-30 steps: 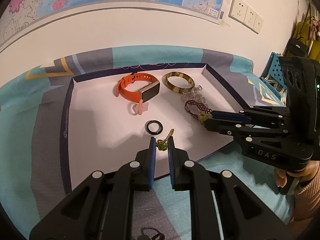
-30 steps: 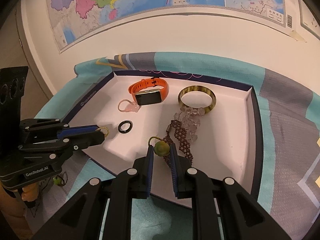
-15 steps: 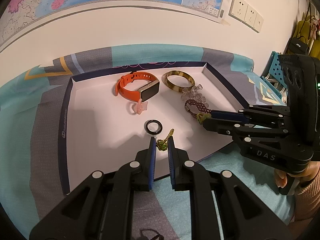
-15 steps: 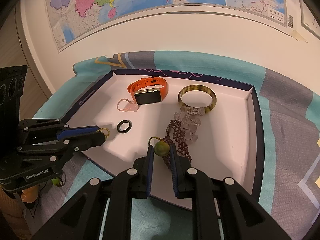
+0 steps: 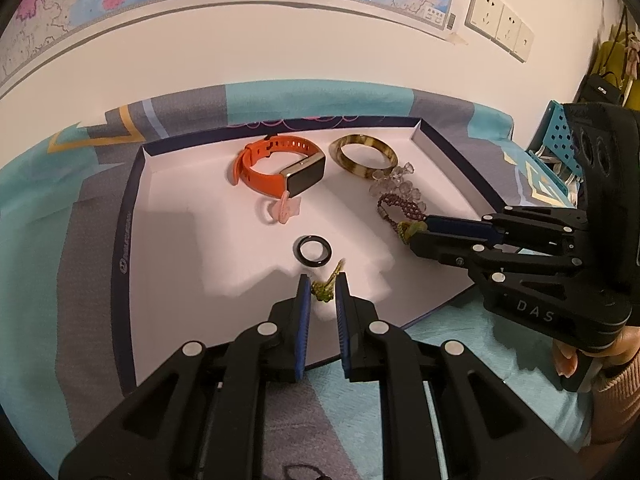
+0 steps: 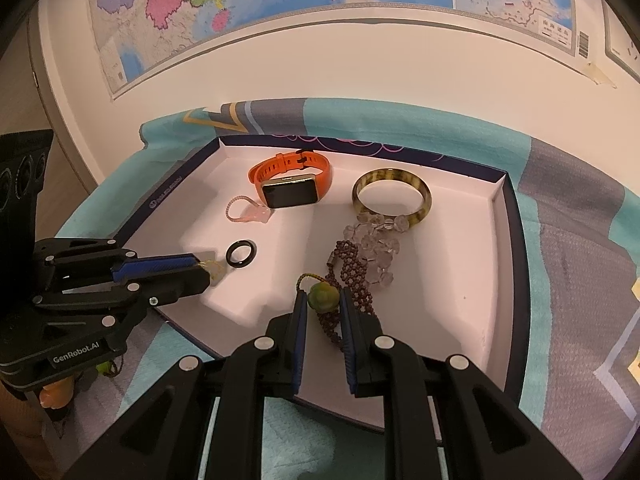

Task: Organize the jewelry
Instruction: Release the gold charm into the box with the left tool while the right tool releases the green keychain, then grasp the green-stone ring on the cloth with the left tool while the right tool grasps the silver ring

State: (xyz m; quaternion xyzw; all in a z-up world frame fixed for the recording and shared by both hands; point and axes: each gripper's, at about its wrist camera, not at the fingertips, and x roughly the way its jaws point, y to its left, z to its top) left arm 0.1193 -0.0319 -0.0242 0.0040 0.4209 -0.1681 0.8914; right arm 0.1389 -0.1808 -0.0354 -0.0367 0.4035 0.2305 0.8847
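A white tray (image 5: 168, 240) with a dark rim holds an orange smartwatch (image 5: 280, 168), a tortoiseshell bangle (image 5: 363, 156), a clear crystal bracelet (image 5: 394, 186), a maroon beaded bracelet (image 5: 400, 208), a pink ring charm (image 5: 280, 212) and a black ring (image 5: 315, 252). My left gripper (image 5: 323, 290) is shut on a green-gold cord charm (image 5: 326, 286) just in front of the black ring. My right gripper (image 6: 323, 300) is shut on the green bead (image 6: 323, 296) at the end of the maroon bracelet (image 6: 352, 268), low over the tray (image 6: 460, 280).
The tray lies on a teal and grey patterned cloth (image 5: 60, 240) against a white wall with maps. Wall sockets (image 5: 500, 20) are at the upper right. A blue perforated bin (image 5: 560, 140) stands at the right edge.
Both grippers have stayed nearly still, each holding its piece. The view has shifted only slightly.
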